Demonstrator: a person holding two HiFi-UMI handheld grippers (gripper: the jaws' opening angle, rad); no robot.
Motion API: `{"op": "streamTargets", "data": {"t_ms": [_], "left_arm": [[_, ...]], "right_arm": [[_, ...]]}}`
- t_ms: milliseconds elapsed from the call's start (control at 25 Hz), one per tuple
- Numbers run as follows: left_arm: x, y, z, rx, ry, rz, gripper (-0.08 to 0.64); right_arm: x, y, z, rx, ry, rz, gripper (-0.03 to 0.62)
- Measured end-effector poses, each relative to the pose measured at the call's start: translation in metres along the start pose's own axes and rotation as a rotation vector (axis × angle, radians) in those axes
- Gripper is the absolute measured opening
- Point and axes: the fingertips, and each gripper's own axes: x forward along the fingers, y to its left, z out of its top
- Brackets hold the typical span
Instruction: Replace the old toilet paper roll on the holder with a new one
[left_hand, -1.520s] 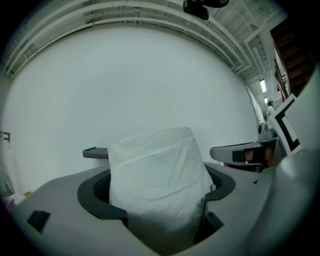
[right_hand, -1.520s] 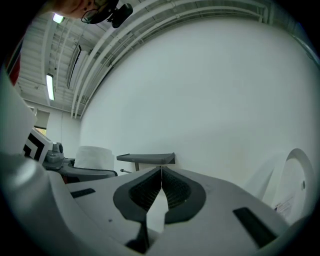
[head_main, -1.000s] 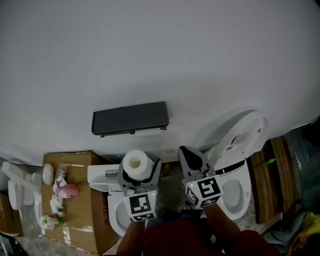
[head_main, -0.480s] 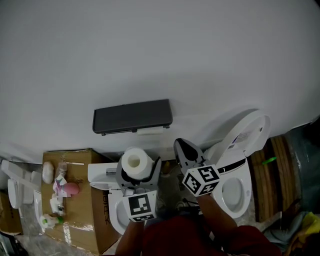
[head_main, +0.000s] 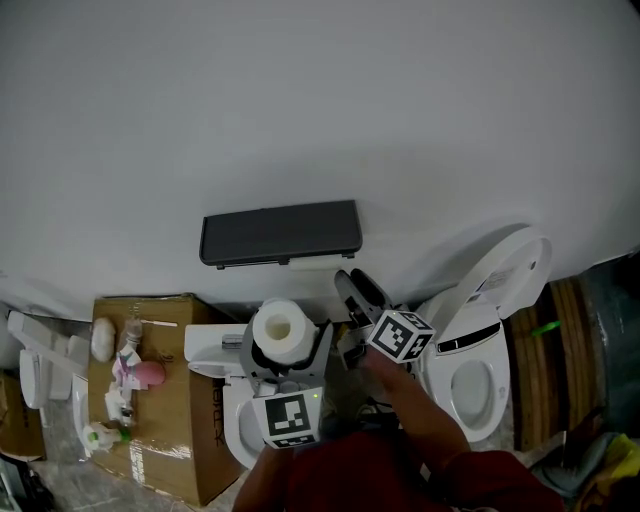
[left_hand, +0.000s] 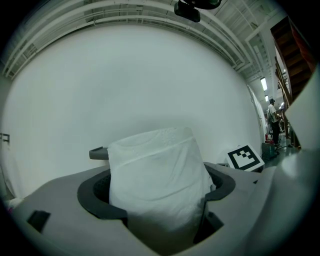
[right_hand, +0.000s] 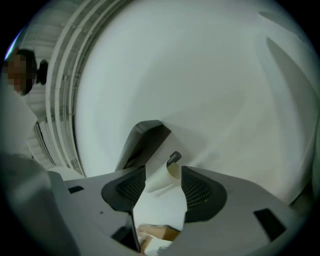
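1. The new toilet paper roll (head_main: 278, 326) stands upright with its hole facing up, below the holder and clear of it.
2. The left gripper (head_main: 286, 355) grasps this roll, its jaws pressed against the soft sides.
3. The old roll, now a bare cardboard tube (right_hand: 166, 176), sits under the dark holder (head_main: 280, 233) on the white wall (head_main: 320, 110).
4. The right gripper (head_main: 352, 287) points at the holder's right end. Its jaws have just been opening and now stand released. The tube shows in the gap between them, and the pads do not press on it.
5. A toilet (head_main: 482, 345) with its lid raised stands to the right.
6. A cardboard box (head_main: 165, 425) with small items on top stands to the left.
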Motion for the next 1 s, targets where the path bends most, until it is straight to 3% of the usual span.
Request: {"op": "streamTargets", "data": {"t_ms": [160,400,640,720,1000], "left_arm": [[-0.002,0.005,0.0,0.0,0.003,0.002,0.483],[-0.005,0.01,-0.002,0.004,0.008,0.006,0.483],[-0.007,0.014,-0.006,0.005,0.018,0.006,0.482],[-0.006,0.016,-0.009,0.009,0.024,0.005,0.483],[-0.002,0.017,-0.01,-0.003,0.018,0.002,0.483]], "right_arm": [[0.019,-0.009,-0.007,0.225,-0.073,0.065,0.264],[0.043,-0.011,-0.01,0.351,-0.156,0.11,0.284],[0.051,-0.008,-0.009,0.377,-0.181,0.104,0.279],[0.051,-0.009,-0.007,0.382,-0.194,0.098,0.205],[0.05,-0.008,-0.001,0.363,-0.207,0.094,0.19]]}}
